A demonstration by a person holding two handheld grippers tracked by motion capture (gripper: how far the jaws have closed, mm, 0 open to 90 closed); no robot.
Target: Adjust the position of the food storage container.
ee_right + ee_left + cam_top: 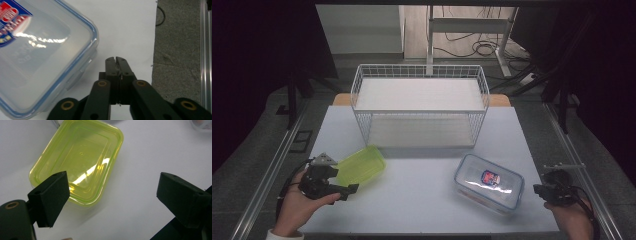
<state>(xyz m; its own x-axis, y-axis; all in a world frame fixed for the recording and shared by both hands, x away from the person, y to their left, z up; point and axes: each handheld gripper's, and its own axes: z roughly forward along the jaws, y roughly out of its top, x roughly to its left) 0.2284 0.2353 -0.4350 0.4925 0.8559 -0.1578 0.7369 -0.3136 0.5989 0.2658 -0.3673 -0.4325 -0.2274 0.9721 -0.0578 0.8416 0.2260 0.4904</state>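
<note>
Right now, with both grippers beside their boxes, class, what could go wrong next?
The right gripper is shut beside the clear box; pushed forward, it may shove the box instead of gripping it. The left gripper stands open over one end of the green box, so a grip there may tip it.

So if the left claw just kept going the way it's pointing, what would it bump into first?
Most likely the yellow-green container. The left claw is open and aimed at the white table, with the container just ahead on one side; depth is hard to judge.
</note>
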